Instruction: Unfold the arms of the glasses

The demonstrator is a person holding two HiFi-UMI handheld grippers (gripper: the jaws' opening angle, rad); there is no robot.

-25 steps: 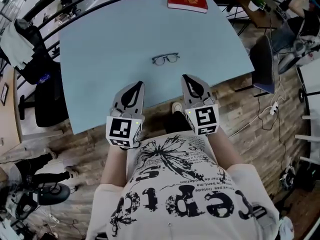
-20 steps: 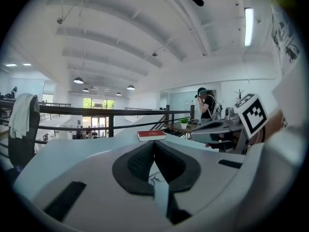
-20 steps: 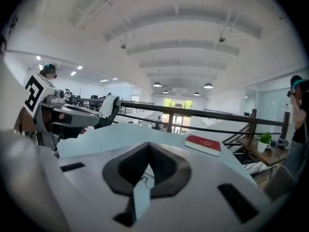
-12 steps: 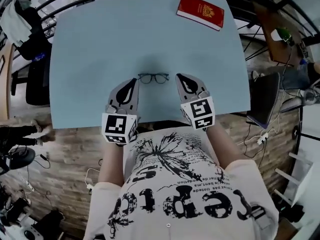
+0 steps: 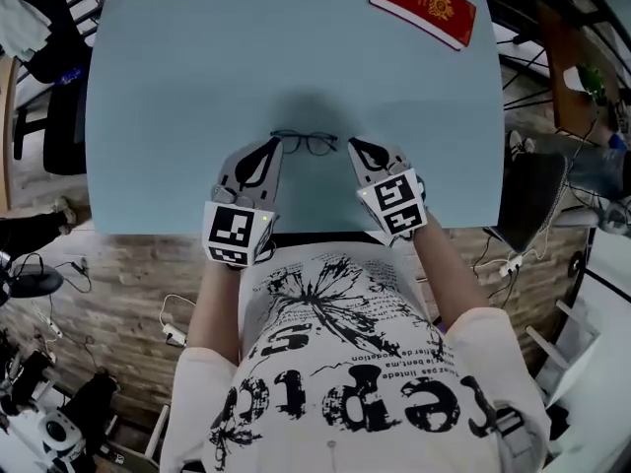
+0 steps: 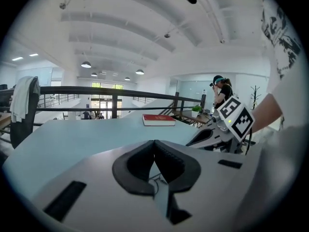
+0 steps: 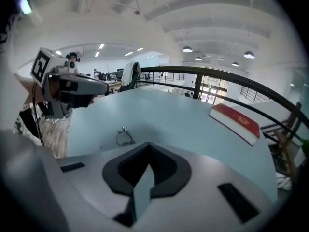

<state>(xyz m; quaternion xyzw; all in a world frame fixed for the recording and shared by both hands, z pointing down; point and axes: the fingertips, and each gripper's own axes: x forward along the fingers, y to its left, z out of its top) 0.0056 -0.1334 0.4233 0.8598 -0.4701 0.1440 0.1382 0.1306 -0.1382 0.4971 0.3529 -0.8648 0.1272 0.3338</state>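
Thin dark-framed glasses (image 5: 305,143) lie folded on the pale blue table (image 5: 197,77), near its front edge. My left gripper (image 5: 273,146) is shut and empty, its tip just left of the frame's left end. On the other side my right gripper (image 5: 353,147) is shut and empty too, a little right of the frame. In the left gripper view a bit of the frame (image 6: 155,181) shows right below the closed jaw tips. The right gripper view has the glasses (image 7: 124,136) on the table ahead and to the left of its jaws, and the left gripper (image 7: 99,87) beyond.
A red book (image 5: 424,5) lies at the table's far right corner, also in the left gripper view (image 6: 158,120) and the right gripper view (image 7: 235,123). A black railing (image 6: 96,90) runs behind the table. Chairs with clothes (image 5: 44,47) stand at the left.
Both grippers have moved forward over the table's front edge and come down to either side of the glasses. Their jaws stayed shut.
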